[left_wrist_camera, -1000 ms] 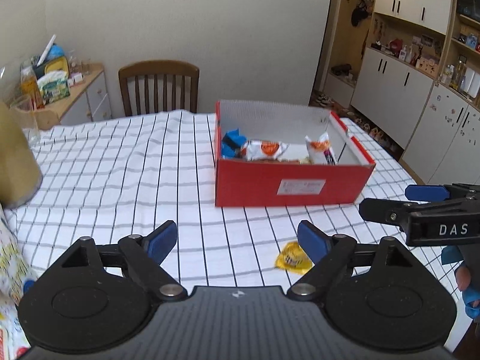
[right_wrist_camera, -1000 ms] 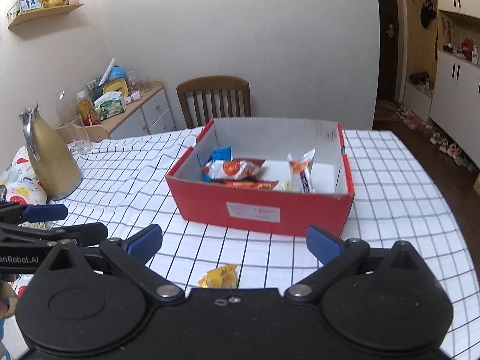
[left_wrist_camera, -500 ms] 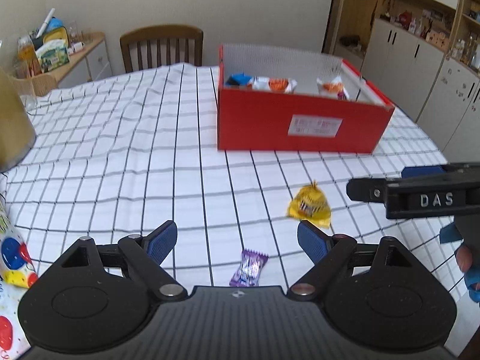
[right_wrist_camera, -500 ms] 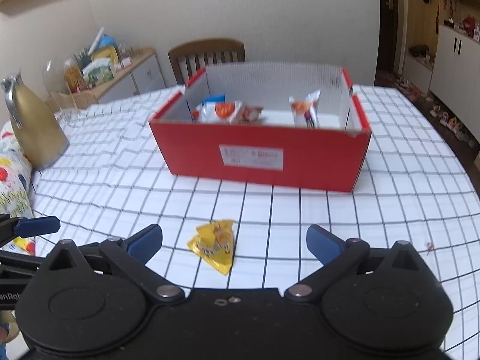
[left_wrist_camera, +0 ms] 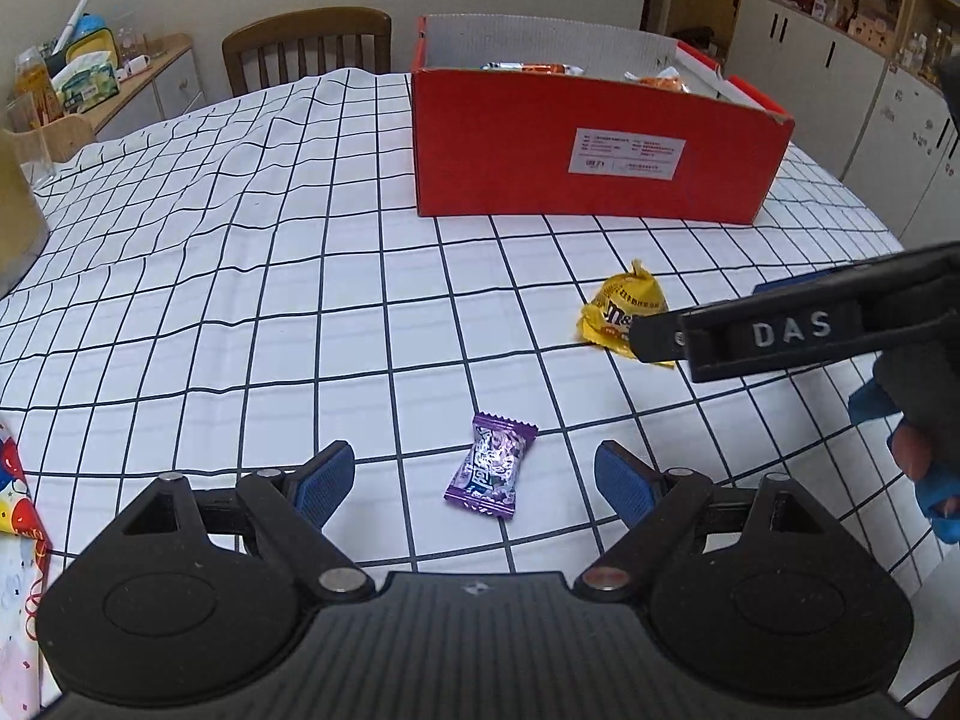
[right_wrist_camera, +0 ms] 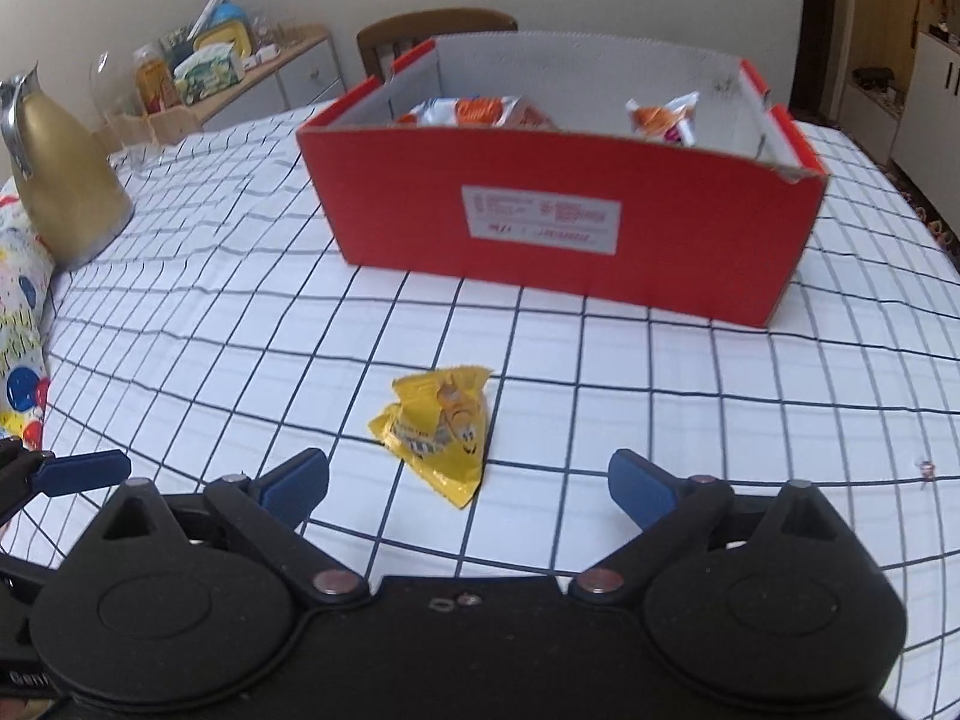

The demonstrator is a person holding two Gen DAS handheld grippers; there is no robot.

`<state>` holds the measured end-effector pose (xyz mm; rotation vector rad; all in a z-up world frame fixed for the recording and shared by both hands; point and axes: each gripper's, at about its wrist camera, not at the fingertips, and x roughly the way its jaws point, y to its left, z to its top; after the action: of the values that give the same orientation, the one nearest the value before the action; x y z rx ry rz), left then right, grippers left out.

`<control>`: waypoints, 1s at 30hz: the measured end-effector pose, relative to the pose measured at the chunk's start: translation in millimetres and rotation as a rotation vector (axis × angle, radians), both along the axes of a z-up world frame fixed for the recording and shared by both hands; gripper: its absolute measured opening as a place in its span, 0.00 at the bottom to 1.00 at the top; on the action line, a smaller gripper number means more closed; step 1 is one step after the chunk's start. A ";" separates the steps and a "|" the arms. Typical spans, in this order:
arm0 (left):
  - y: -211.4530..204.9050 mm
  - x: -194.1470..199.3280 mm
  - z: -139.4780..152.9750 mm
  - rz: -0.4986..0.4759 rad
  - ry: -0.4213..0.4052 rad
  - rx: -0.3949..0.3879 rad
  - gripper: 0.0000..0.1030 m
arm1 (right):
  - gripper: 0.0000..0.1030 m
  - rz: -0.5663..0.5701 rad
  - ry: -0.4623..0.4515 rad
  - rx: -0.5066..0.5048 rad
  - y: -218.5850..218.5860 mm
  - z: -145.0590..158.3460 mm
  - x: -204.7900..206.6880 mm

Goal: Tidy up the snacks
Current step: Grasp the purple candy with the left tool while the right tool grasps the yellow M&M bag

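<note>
At the far left of my table, a party-print bag (right_wrist_camera: pixel 21 324) with coloured balloons lies at the edge of the checked tablecloth (left_wrist_camera: pixel 252 276), and a gold jug (right_wrist_camera: pixel 63 180) stands just behind it. Beyond them a wooden sideboard (right_wrist_camera: pixel 264 69) carries a clutter of bottles and packets, and a wooden chair (left_wrist_camera: pixel 306 42) is pushed in at the table's far side.

My left gripper (left_wrist_camera: pixel 474 480) hangs low over the cloth with its blue pads spread wide, touching nothing. A purple candy (left_wrist_camera: pixel 491 465) in a shiny twist wrapper lies flat on the cloth in the gap between them, apart from both pads.

To its right, a yellow packet (right_wrist_camera: pixel 441 426) of chocolate sweets sits crumpled on the cloth, near the purple one but not touching it. My right gripper (right_wrist_camera: pixel 468 483) is poised over it, blue pads equally wide apart and empty; the packet lies just ahead of the gap, nearer my left pad than my right. Seen from the left wrist camera, one black arm of that right gripper, lettered DAS, crosses in front of the packet's lower corner.

Farther back, toward the right, stands the red cardboard box (right_wrist_camera: pixel 576 228) with a white label on its near wall. Orange-and-white snack wrappers (right_wrist_camera: pixel 480 111) show above its rim. Pale cupboards (left_wrist_camera: pixel 840 78) line the wall at far right.
</note>
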<state>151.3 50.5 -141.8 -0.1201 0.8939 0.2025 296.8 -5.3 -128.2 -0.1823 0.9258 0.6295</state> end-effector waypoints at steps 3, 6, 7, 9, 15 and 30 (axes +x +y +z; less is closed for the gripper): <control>-0.2 1.2 -3.7 0.001 0.006 -0.001 0.84 | 0.92 0.016 0.006 -0.015 7.4 -6.1 3.6; 1.0 3.8 -4.9 0.001 0.011 -0.012 0.76 | 0.87 0.036 0.008 -0.030 15.5 -10.6 6.7; 0.5 4.8 -5.4 -0.003 0.014 -0.009 0.73 | 0.86 0.042 0.009 -0.035 18.1 -11.8 7.8; -1.0 6.1 -6.8 -0.014 0.018 0.004 0.69 | 0.80 0.052 0.014 -0.040 23.0 -14.8 10.6; -1.4 12.5 -11.1 -0.036 0.039 0.006 0.51 | 0.65 0.086 0.021 -0.056 33.2 -20.3 15.4; -2.9 17.1 -15.7 -0.052 0.076 0.010 0.24 | 0.37 0.054 0.030 -0.062 29.9 -19.0 20.2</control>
<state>168.4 47.6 -157.5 -0.0806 0.9703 0.1641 316.9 24.6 -147.1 -0.2548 0.9723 0.6548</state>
